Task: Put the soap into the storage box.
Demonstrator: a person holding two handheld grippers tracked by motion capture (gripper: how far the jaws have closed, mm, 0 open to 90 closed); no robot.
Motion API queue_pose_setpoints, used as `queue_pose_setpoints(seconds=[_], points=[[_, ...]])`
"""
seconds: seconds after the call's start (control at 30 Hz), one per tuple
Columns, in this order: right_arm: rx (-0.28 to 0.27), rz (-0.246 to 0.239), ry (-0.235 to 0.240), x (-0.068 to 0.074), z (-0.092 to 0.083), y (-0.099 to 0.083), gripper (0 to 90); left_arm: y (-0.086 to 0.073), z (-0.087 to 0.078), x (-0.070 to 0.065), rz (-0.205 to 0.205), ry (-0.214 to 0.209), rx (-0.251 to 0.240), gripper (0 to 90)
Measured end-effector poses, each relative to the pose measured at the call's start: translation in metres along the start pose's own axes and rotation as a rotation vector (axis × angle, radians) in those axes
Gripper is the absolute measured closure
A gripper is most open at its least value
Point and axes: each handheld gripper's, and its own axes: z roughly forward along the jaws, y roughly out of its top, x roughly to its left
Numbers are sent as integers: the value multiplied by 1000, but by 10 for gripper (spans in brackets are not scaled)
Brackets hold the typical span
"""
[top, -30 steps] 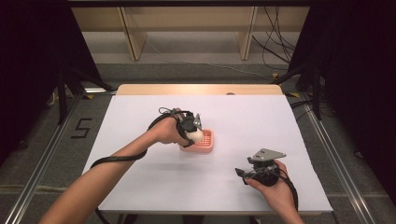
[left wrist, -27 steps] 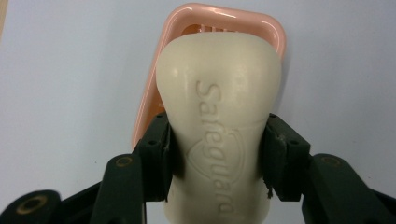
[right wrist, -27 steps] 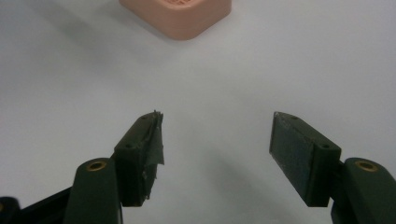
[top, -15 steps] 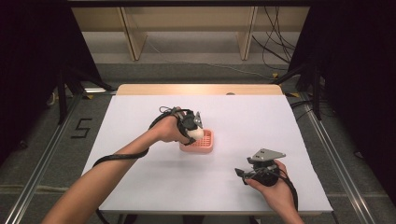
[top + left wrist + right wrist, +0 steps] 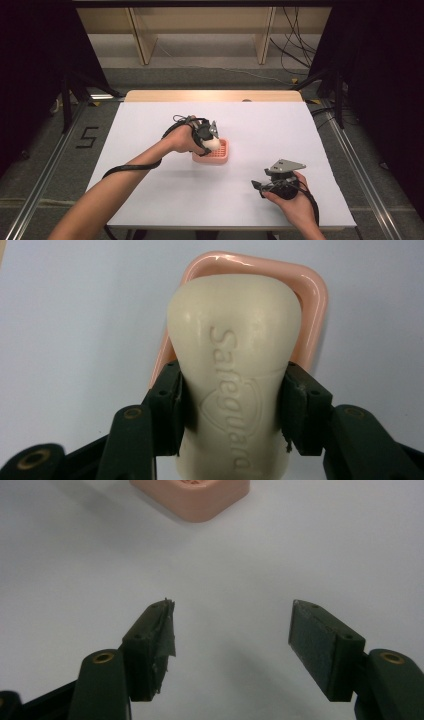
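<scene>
A cream soap bar [image 5: 235,340] stamped with a brand name is clamped between the jaws of my left gripper [image 5: 232,405]. It hangs just above a pink soap dish [image 5: 310,305]. From above, the left gripper [image 5: 209,136] holds the soap bar [image 5: 212,144] over the near left part of the pink dish [image 5: 220,155] at the middle of the white table [image 5: 150,125]. My right gripper [image 5: 260,186] rests near the table's front right, open, jaws wide apart over bare table [image 5: 230,645]. The pink dish [image 5: 200,500] lies ahead of it.
A wooden strip [image 5: 215,96] borders the table's far edge. Metal rails [image 5: 45,165] run along both sides on the grey floor. Cables [image 5: 295,55] hang at the back right near a wooden shelf frame [image 5: 140,35].
The left gripper with the soap has stayed over the dish, shifting very slightly. The right gripper has not moved.
</scene>
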Motion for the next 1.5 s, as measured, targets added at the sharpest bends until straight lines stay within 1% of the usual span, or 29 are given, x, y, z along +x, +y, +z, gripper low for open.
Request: queue_pose_setpoints(seconds=[0.2,0.27,0.3,0.33,0.4,0.57,0.63,0.73,0.77,0.8,0.87,0.9,0.97,1.0,1.03,1.13,1.17,1.2,1.23,1.27,1.3,1.33,1.43,1.47,1.5], points=[[11,-4,4,0,0,0,355,0,3,1,-5,-5,5,497],[11,-4,4,0,0,0,355,0,4,0,0,-5,3,497],[11,-4,4,0,0,0,355,1,4,1,10,-5,5,497],[12,-5,4,0,-1,0,355,1,4,1,7,-5,3,497],[6,-24,2,-2,0,1,355,1,5,1,6,-7,5,497],[-1,-22,-5,-2,0,0,355,2,8,1,3,-12,5,497],[4,-12,-1,-1,-1,0,355,2,9,2,3,-11,9,497],[3,-32,2,-3,0,1,355,2,10,3,-3,-7,9,496],[1,-26,2,-2,0,0,355,1,11,3,-9,-6,10,496],[0,0,0,0,0,0,355,1,11,3,-10,-4,10,496],[1,-2,0,0,0,0,355,1,12,4,-12,-5,11,496],[2,-2,0,0,0,0,355,1,12,4,-23,-7,11,495],[11,-16,2,-2,-1,1,355,1,12,4,-26,-10,16,495],[12,-14,2,-2,-1,0,355,1,13,4,-29,-8,14,495],[11,-14,1,-2,-1,1,355,1,13,4,-22,-6,16,494],[3,-13,-3,-1,0,0,355,1,16,4,-47,-13,15,491],[3,-13,-3,-1,-1,0,355,1,17,5,-44,-15,20,490],[10,-15,0,-2,-1,0,355,1,18,4,-50,-17,24,488],[3,-24,-5,-3,-1,0,355,1,19,4,-41,-18,27,486],[3,-19,-4,-2,-1,0,355,1,20,4,-48,-18,29,481],[2,-20,-4,-2,-1,0,355,1,21,5,-44,-18,23,479],[2,-23,-5,-3,-1,0,355,1,20,4,-57,-23,22,479],[6,-21,-1,-3,-1,1,355,2,19,5,-61,-29,14,469],[7,-19,-1,-3,-1,1,355,3,17,5,-72,-31,11,461],[6,-20,-1,-3,-1,1,355,3,17,5,-72,-31,11,457]])
